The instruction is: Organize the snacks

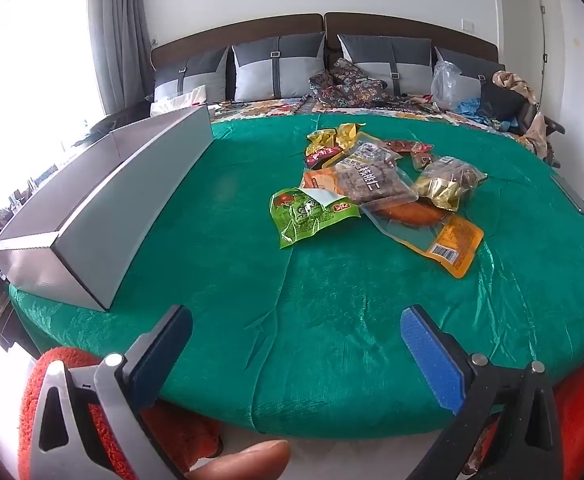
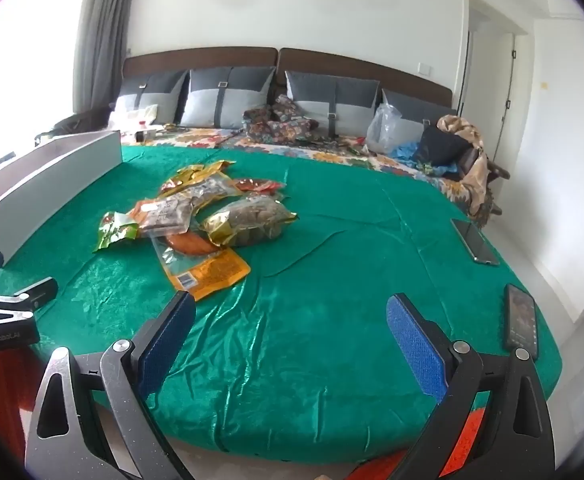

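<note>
A pile of snack packets [image 1: 375, 184] lies on the green cloth [image 1: 292, 320] in the middle of the bed; it also shows in the right wrist view [image 2: 204, 216]. A green packet [image 1: 311, 216] lies at the pile's near left, an orange packet with a barcode [image 1: 447, 244] at its near right, and a gold-edged bag [image 2: 252, 220] on the right. A long grey open box [image 1: 104, 208] stands at the left. My left gripper [image 1: 295, 344] is open and empty near the front edge. My right gripper [image 2: 292, 332] is open and empty, with the orange packet [image 2: 208, 272] just beyond its left finger.
Two phones [image 2: 521, 320] [image 2: 473, 240] lie on the cloth's right side. Grey pillows [image 1: 276, 68], folded patterned clothes [image 1: 343, 84] and a plastic bag [image 1: 447, 84] sit by the headboard. The left gripper's body [image 2: 8, 308] shows at the left of the right wrist view.
</note>
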A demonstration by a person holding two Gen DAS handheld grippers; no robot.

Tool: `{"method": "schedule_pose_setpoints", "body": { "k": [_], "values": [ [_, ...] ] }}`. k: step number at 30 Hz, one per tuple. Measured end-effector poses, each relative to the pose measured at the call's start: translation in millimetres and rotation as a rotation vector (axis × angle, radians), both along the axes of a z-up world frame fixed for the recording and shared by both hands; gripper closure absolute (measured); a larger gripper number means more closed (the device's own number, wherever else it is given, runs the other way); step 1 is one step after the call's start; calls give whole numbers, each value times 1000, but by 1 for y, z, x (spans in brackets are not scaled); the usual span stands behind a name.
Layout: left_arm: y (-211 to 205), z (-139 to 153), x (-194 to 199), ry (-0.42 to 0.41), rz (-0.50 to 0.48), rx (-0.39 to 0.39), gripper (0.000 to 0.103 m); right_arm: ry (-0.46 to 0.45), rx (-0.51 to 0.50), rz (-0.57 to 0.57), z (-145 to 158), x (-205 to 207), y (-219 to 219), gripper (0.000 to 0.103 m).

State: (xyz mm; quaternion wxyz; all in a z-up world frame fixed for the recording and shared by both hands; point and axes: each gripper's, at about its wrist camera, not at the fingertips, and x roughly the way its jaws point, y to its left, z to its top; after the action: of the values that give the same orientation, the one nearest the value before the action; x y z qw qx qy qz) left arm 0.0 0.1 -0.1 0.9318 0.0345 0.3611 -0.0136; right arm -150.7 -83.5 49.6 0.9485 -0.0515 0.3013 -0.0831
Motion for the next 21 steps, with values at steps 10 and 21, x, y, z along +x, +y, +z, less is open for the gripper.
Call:
{"method": "schedule_pose_setpoints", "body": {
  "k": [10, 21],
  "values": [
    [-3, -9, 5, 6, 5, 9, 0, 28, -1, -6, -9, 4, -6, 5],
    [0, -9, 9, 18, 13, 5, 0, 45, 10, -12, -15, 6, -9, 5]
  ]
}}
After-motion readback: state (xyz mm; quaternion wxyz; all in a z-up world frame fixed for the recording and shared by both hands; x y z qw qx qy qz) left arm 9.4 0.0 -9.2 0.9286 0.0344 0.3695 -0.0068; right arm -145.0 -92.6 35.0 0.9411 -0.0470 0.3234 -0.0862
